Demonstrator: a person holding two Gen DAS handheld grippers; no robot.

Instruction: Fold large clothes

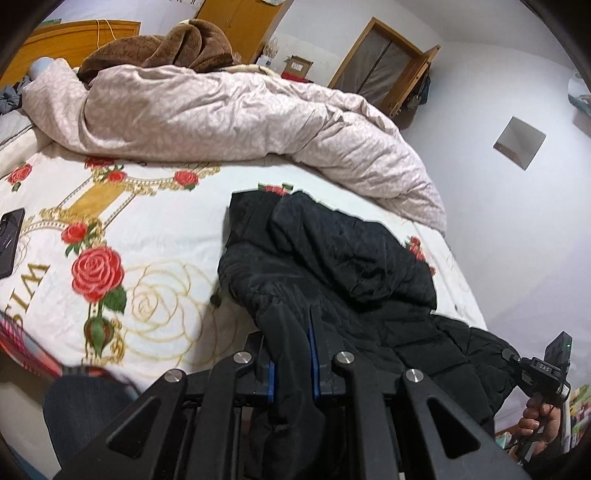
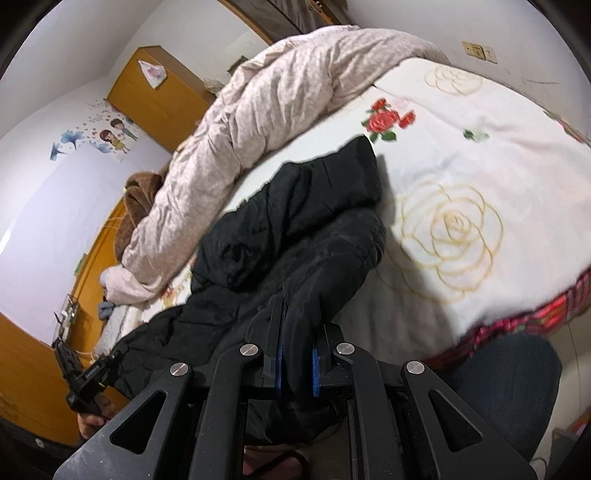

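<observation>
A black padded jacket lies bunched on the rose-print bed sheet, hanging over the near bed edge. My left gripper is shut on a fold of the jacket at its near edge. My right gripper is shut on another part of the same jacket. The right gripper also shows in the left wrist view, at the jacket's right end. The left gripper shows in the right wrist view at the lower left. Both hold the jacket's near side just off the bed edge.
A rumpled pink duvet and a brown blanket lie across the far side of the bed. A dark phone lies on the sheet at the left. A wooden headboard and a wardrobe stand behind. My leg in jeans is near the bed edge.
</observation>
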